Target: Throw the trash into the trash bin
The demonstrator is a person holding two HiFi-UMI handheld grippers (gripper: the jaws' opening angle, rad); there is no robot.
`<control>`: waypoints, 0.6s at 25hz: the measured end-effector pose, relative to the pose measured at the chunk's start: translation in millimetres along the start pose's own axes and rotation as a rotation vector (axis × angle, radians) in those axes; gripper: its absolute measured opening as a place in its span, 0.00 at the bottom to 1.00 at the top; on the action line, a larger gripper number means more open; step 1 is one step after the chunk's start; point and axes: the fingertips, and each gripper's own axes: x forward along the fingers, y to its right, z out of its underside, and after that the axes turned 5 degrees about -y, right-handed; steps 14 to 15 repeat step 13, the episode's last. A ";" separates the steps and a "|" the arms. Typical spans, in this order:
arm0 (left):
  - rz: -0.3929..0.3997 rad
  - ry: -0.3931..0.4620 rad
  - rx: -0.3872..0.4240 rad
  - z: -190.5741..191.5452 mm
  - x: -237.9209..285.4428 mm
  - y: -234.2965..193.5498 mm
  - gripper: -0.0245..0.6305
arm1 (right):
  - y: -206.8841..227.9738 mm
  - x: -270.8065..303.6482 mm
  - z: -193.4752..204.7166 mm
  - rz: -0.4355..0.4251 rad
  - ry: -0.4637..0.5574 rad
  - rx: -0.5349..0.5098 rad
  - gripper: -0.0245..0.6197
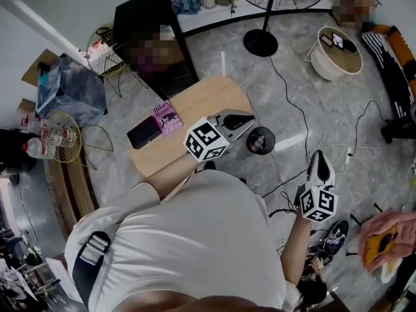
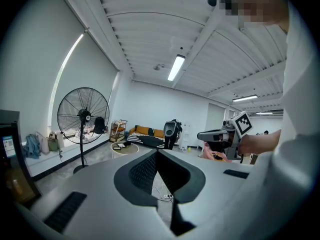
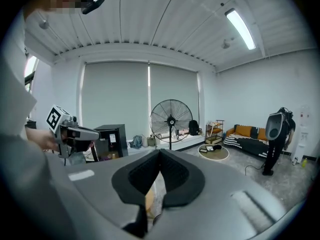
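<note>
From the head view, a small round black bin [image 1: 260,140] stands on the grey floor beside a low wooden table [image 1: 201,99]. My left gripper [image 1: 250,119] hovers just left of the bin, level over the table's corner, jaws shut with nothing between them. In the left gripper view its jaws [image 2: 158,151] meet at the tips and point across the room. My right gripper [image 1: 322,156] is to the right of the bin, over cables, also shut and empty, as its own view [image 3: 160,151] confirms. I cannot pick out any trash.
A purple book [image 1: 168,117] and a black flat item [image 1: 144,132] lie on the table. A fan stand [image 1: 260,42], a black cabinet [image 1: 153,41], a round low table [image 1: 338,52], floor cables [image 1: 302,119] and a pink cloth [image 1: 390,236] surround me.
</note>
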 end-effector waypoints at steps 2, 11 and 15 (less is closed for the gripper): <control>-0.009 -0.002 -0.002 1.0 -1.0 -2.0 0.05 | 1.4 0.5 -0.2 0.000 0.005 0.004 0.05; -0.015 0.001 0.001 -0.6 0.5 -1.7 0.05 | 3.2 -0.9 -5.0 -0.001 0.028 0.014 0.05; -0.014 0.003 0.002 -0.9 1.1 -0.6 0.05 | 3.4 -1.3 -4.4 0.000 0.030 0.015 0.05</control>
